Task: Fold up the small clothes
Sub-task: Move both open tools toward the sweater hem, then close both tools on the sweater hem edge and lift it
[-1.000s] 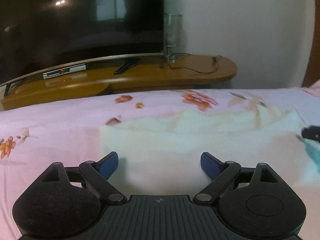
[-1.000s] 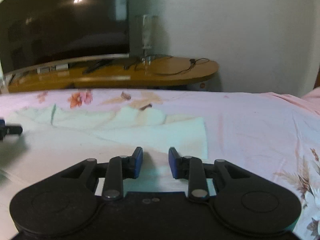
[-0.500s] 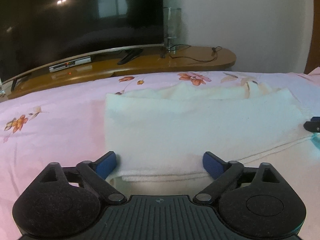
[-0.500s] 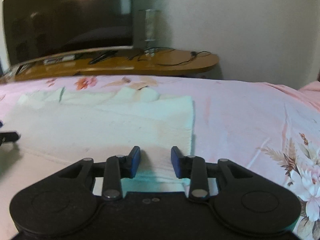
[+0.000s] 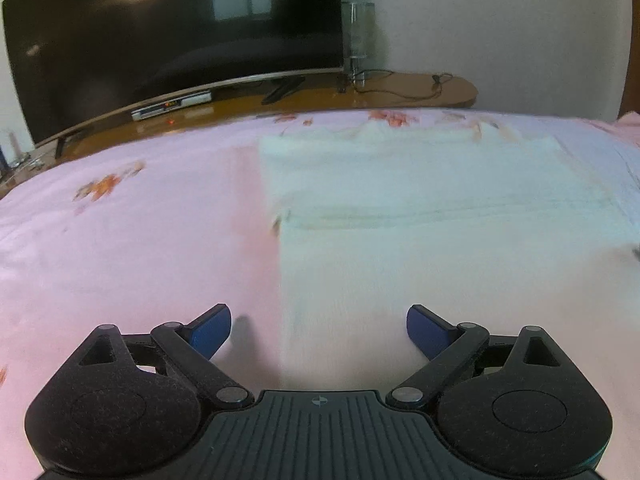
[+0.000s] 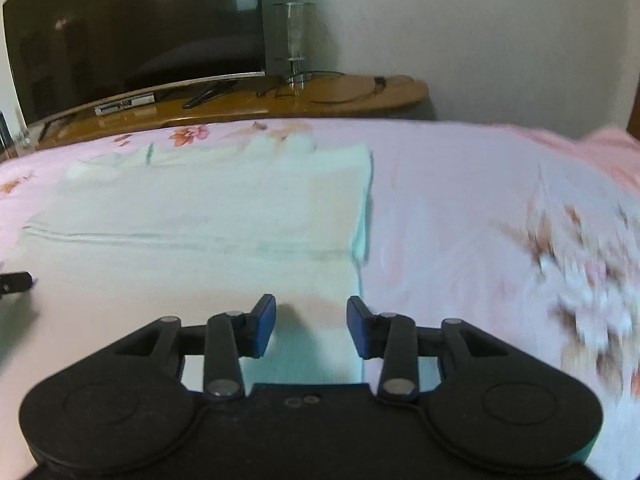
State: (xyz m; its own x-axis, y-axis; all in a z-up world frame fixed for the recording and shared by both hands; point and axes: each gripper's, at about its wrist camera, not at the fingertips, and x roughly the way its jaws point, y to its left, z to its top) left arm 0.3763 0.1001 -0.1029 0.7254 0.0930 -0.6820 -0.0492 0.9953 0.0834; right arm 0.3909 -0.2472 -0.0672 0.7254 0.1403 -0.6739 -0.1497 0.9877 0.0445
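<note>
Blue-padded fingers hanging spread over a pale cloth on the bed
Both the left gripper (image 5: 319, 330) and the right gripper (image 6: 311, 326) are hovering with jaws apart, gripping nothing, each straddling a side edge of the white cloth (image 5: 420, 216), which is lying partly folded on the pink floral bedsheet (image 5: 132, 236), probably for another fold

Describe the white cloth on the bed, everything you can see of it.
The white cloth looks like soft terry, pale cream-white. It lies flat on the pink floral bedsheet, folded once: an upper layer ends at a straight hemmed edge running across the middle, and a lower layer reaches toward the cameras. Its far edge is rumpled. The left tongs and the right tongs are open at its near corners, gripping nothing.
</note>
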